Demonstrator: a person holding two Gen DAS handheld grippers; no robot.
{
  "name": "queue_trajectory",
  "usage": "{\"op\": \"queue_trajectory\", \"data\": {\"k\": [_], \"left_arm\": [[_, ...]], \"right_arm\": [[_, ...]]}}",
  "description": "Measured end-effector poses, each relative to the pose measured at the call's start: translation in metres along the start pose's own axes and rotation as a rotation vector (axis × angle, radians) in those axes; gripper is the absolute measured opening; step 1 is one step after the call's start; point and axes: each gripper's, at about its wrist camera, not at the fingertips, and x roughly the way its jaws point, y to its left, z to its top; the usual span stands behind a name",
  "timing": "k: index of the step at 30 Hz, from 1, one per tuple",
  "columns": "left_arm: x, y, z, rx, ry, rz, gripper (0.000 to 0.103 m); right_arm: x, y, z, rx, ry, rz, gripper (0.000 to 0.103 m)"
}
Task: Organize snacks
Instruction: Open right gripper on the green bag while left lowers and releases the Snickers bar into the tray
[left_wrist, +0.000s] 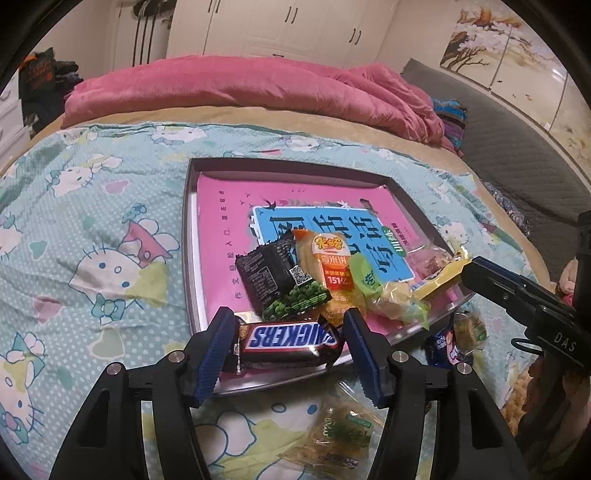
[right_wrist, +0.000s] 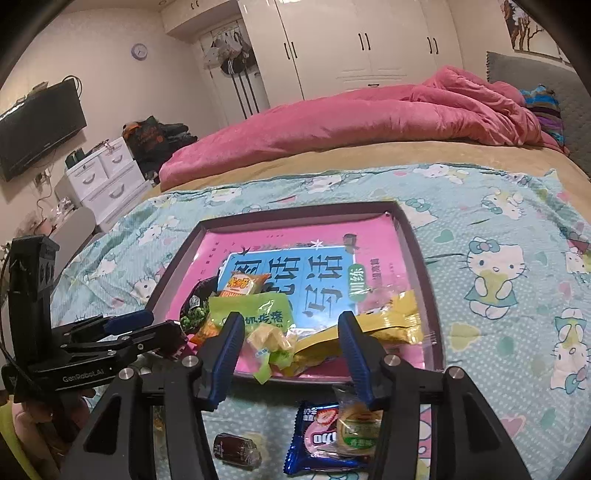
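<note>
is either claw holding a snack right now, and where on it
The left claw spans the Snickers bar end to end, but a gap shows at its right end, so a firm hold cannot be told. The right claw holds nothing.

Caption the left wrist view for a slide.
Left hand-held gripper open around a Snickers bar at the tray's near edge, other snacks already inside.

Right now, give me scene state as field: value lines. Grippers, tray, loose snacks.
left gripper: fingers either side of the Snickers bar at the tray's near edge; contact unclear
right gripper: open, empty, over the tray's near edge
tray: on the Hello Kitty sheet, lined with a pink and blue sheet
in tray: black-green packet, orange packet, green packet, yellow packet
off tray: blue packet, brown candy
</note>
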Motion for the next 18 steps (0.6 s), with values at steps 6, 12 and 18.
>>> {"op": "queue_trajectory", "data": {"k": [6,12,18], "left_arm": [[-0.007,0.002,0.001,-0.017,-0.026,-0.006,0.067],[-0.015,0.005,0.003,-0.030,-0.049,-0.006,0.072],[-0.021,0.006,0.002,-0.027,-0.066,-0.004,0.075]], "right_arm": [[-0.009,-0.009,0.001,0.022,-0.019,-0.014,0.057],[-0.015,-0.014,0.002,0.036,-0.034,-0.026,0.057],[-0.020,-0.014,0.002,0.032,-0.042,-0.032,0.058]]}}
